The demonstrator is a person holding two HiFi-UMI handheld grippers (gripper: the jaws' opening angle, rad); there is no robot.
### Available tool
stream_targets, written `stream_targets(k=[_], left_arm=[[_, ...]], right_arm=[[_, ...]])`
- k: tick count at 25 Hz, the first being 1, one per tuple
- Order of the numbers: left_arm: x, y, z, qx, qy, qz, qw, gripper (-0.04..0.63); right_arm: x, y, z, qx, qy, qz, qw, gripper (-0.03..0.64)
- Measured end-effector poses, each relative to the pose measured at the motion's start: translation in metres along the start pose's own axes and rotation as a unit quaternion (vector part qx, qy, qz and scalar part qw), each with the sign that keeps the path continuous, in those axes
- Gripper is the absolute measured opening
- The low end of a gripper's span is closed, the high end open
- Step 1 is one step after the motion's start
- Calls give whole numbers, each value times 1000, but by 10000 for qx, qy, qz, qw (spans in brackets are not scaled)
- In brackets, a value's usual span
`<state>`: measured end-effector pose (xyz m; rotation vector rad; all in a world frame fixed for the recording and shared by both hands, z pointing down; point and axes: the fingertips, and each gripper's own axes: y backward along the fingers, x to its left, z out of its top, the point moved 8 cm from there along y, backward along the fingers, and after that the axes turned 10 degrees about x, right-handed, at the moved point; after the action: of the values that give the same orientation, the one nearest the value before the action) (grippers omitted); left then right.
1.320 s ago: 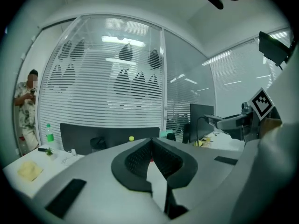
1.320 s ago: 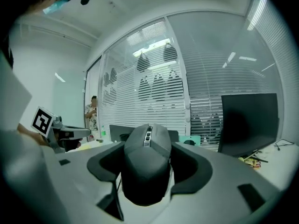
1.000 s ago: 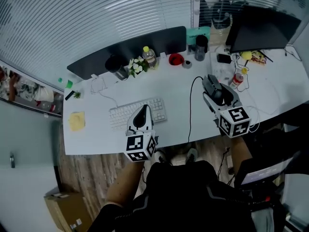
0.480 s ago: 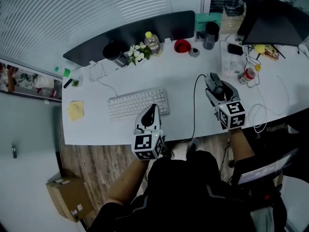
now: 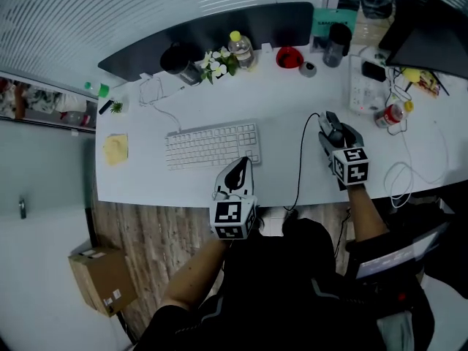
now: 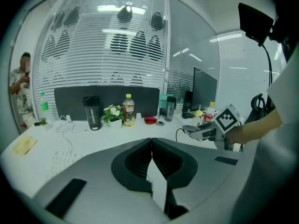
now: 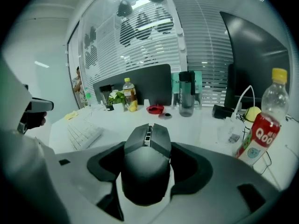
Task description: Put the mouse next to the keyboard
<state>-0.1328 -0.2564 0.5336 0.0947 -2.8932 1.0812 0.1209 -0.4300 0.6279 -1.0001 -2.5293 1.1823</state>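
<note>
A dark mouse (image 7: 147,164) sits between the jaws of my right gripper (image 7: 150,149), which is shut on it. In the head view that gripper (image 5: 333,133) and the mouse (image 5: 333,127) are over the white desk (image 5: 281,174), well to the right of the white keyboard (image 5: 212,145). The keyboard (image 7: 84,133) shows at the left in the right gripper view. My left gripper (image 5: 235,175) is just in front of the keyboard's right end, near the desk's front edge. Its jaws (image 6: 152,146) are shut and hold nothing.
A red-labelled bottle (image 5: 386,115) and a coiled white cable (image 5: 398,178) lie right of the mouse. A black cable (image 5: 298,167) runs over the front edge. A dark panel (image 5: 212,31), plant (image 5: 217,64), yellow-capped bottle (image 5: 240,48), red bowl (image 5: 289,57), tumbler (image 5: 336,35) and monitor (image 5: 431,42) line the back.
The head view has shifted. My left gripper has drawn back from over the keyboard toward the desk's front edge. The right gripper still holds the mouse in about the same place.
</note>
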Motion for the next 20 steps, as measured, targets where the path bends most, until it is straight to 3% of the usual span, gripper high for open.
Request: stream_targets(k=[5,20], left_arm=[[-1,-1,-9,116,-97,115,9998,29],[12,4,-24,219,374,330,9985,29]], right_arm=[[-7,-23,-14,227,-37,-47,9997,291],[-13,-62,-28,564,158,-316,9978,293]])
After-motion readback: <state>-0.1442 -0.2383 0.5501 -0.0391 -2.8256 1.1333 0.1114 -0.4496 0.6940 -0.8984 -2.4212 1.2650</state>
